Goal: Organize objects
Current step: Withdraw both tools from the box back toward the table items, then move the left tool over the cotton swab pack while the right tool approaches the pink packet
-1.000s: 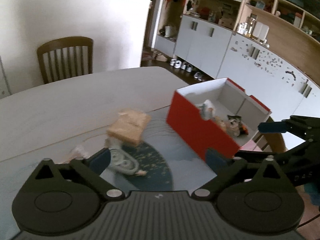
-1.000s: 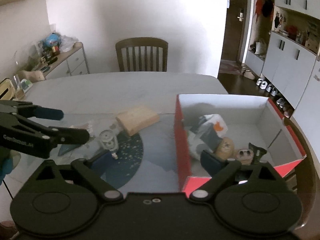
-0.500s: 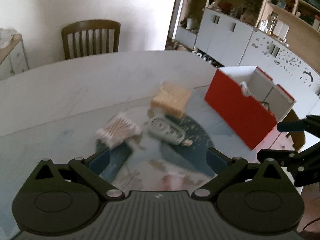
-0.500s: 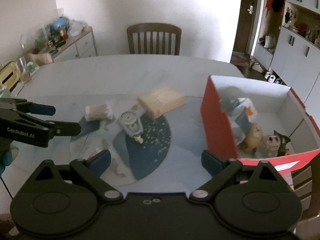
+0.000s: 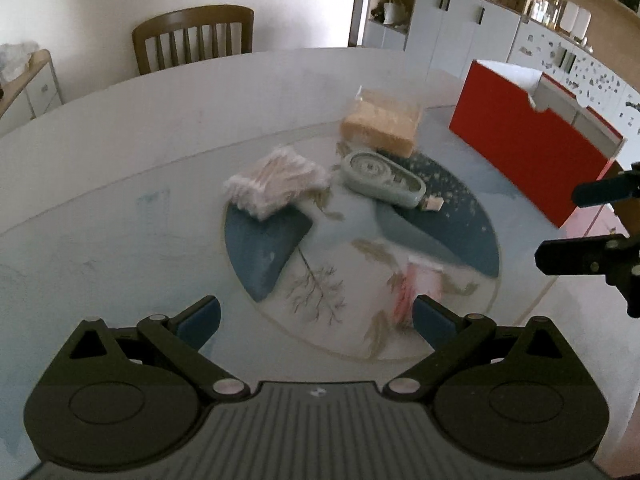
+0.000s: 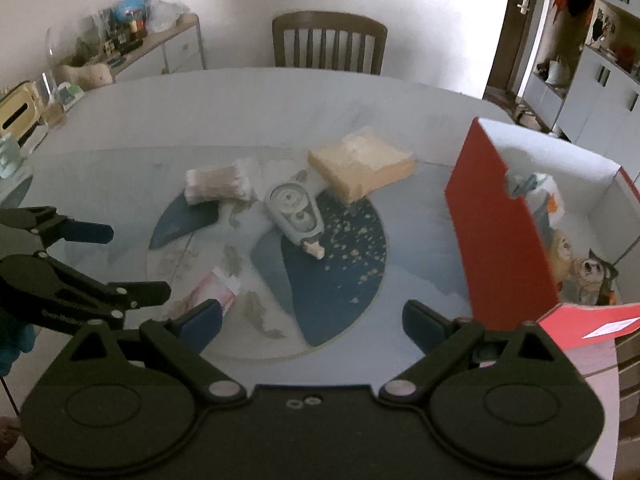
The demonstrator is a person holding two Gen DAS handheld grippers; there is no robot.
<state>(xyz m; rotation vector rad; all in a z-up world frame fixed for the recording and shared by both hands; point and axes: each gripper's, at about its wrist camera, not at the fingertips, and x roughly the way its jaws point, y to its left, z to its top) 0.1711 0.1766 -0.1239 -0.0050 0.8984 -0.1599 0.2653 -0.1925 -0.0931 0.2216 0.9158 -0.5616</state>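
Left wrist view: mounted just behind the left hand-held gripper (image 5: 316, 316), looking forward and down between its spread fingers across the counter (image 5: 120, 168), toward a chair (image 5: 194, 36) and wall beyond. Red box (image 5: 528, 160) off to the right, right hand-held gripper (image 5: 576, 224) entering at the right edge.

Right wrist view: set likewise behind the right hand-held gripper (image 6: 312, 316), facing the same chair (image 6: 328, 42) from further right, box (image 6: 500, 224) close on its right, left hand-held gripper (image 6: 128, 262) at the left edge.

Shared by both: round mat (image 5: 360, 264) (image 6: 268, 276), tape dispenser (image 5: 380, 178) (image 6: 296, 212), tan block (image 5: 380, 124) (image 6: 360, 164), swab pack (image 5: 276, 182) (image 6: 220, 182), all near ahead.
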